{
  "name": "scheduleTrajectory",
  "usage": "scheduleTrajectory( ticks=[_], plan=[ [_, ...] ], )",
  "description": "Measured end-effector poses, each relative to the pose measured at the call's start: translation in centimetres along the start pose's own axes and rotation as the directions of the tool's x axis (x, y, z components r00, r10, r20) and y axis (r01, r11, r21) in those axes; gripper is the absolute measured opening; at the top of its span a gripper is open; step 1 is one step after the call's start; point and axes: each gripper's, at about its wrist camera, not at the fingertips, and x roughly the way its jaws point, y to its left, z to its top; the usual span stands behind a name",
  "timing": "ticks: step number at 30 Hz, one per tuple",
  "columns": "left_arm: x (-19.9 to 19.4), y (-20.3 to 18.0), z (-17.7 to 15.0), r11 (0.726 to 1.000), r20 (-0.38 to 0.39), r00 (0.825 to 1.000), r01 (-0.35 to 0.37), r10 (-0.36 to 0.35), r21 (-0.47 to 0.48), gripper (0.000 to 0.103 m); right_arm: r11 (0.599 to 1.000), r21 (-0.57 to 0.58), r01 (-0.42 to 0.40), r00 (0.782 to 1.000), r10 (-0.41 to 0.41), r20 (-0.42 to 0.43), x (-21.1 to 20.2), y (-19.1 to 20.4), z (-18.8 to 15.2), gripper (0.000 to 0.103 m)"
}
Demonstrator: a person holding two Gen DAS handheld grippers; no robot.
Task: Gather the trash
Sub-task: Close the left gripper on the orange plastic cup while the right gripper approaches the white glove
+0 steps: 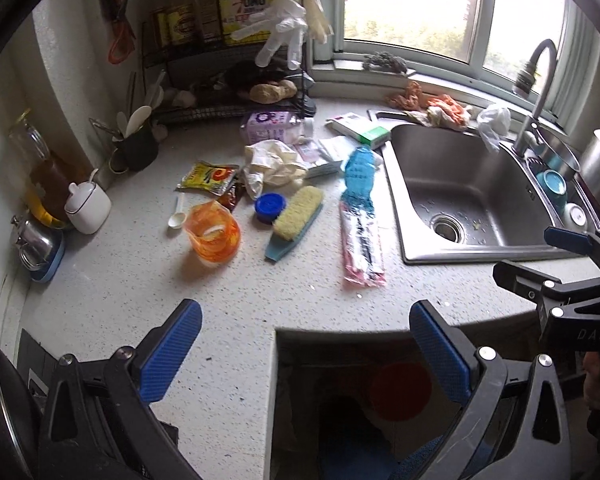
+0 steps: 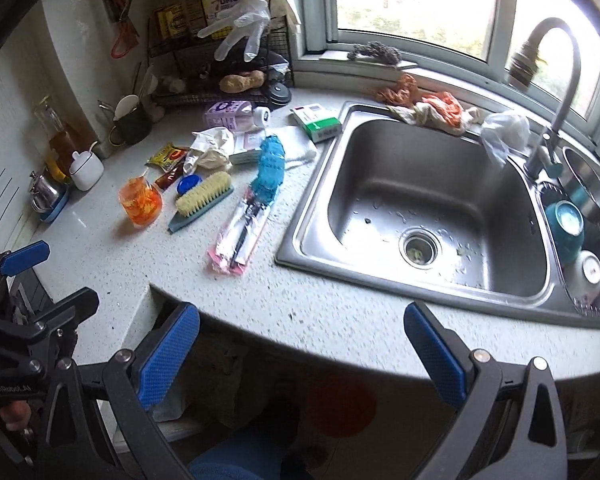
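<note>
Trash lies on the speckled counter (image 1: 140,280): a pink toothbrush pack (image 1: 362,246) (image 2: 240,236), a blue wrapper (image 1: 360,174) (image 2: 270,166), a crumpled cream glove (image 1: 272,166) (image 2: 212,150), a yellow sachet (image 1: 208,176) (image 2: 166,157), a blue cap (image 1: 270,206) and an orange cup (image 1: 214,234) (image 2: 140,202). My left gripper (image 1: 304,344) is open and empty over the counter's front edge. My right gripper (image 2: 300,350) is open and empty, to the right of the left one, in front of the sink (image 2: 420,200).
A scrub brush (image 1: 296,220) (image 2: 204,200) lies beside the cup. A wire rack (image 1: 228,80) with bottles stands at the back left. A tap (image 2: 556,92), rags (image 2: 432,110) and bowls (image 2: 568,228) surround the sink. The floor below the counter holds a red round thing (image 1: 400,392).
</note>
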Motion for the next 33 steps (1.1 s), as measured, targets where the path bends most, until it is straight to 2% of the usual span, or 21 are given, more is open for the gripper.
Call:
scheduleTrajectory(
  ticks=[4,9,15,18,22,25,30,31,33],
  plan=[
    [2.7,3.7,2.5,0.997,-0.004,1.0,-0.024,0.024,-0.072,0.103,0.998,-0.04,-0.041,0.999,0.041,-0.007,3.3,1.5,3.4,0.103],
    [6.7,7.8,5.3,0.99,-0.053,0.997,-0.058,0.052,-0.131,0.103,0.992,-0.106,-0.068,0.996,0.063,-0.056,7.4,3.9,7.4,0.103],
    [11.6,11.1,6.7,0.982,-0.115,0.992,-0.069,0.05,-0.174,0.103,0.984,-0.153,-0.09,0.992,0.074,-0.106,11.9,6.0,11.0,0.103],
    [13.9,11.9,6.8,0.981,-0.16,0.987,-0.063,0.034,-0.181,0.103,0.98,-0.175,-0.096,0.989,0.074,-0.129,13.4,6.7,11.7,0.103],
    [16.4,12.3,6.7,0.979,-0.201,0.979,0.004,-0.046,-0.205,0.103,0.976,-0.194,-0.1,0.984,0.067,-0.166,15.6,7.7,12.7,0.103],
    [17.7,12.1,6.8,0.982,-0.23,0.973,-0.022,-0.022,-0.187,0.103,0.977,-0.191,-0.099,0.98,0.062,-0.189,16.7,7.7,12.9,0.103],
    [18.8,12.0,7.0,0.985,-0.23,0.973,-0.024,-0.016,-0.171,0.102,0.976,-0.198,-0.094,0.978,0.054,-0.2,17.7,7.5,13.6,0.102],
    [19.0,12.2,7.0,0.985,-0.231,0.973,-0.024,-0.016,-0.17,0.1,0.975,-0.198,-0.097,0.978,0.057,-0.199,17.8,7.6,13.9,0.1],
    [19.4,12.4,7.1,0.986,-0.24,0.97,-0.013,-0.028,-0.169,0.087,0.974,-0.198,-0.108,0.977,0.067,-0.202,18.1,7.7,14.4,0.096]
  ],
)
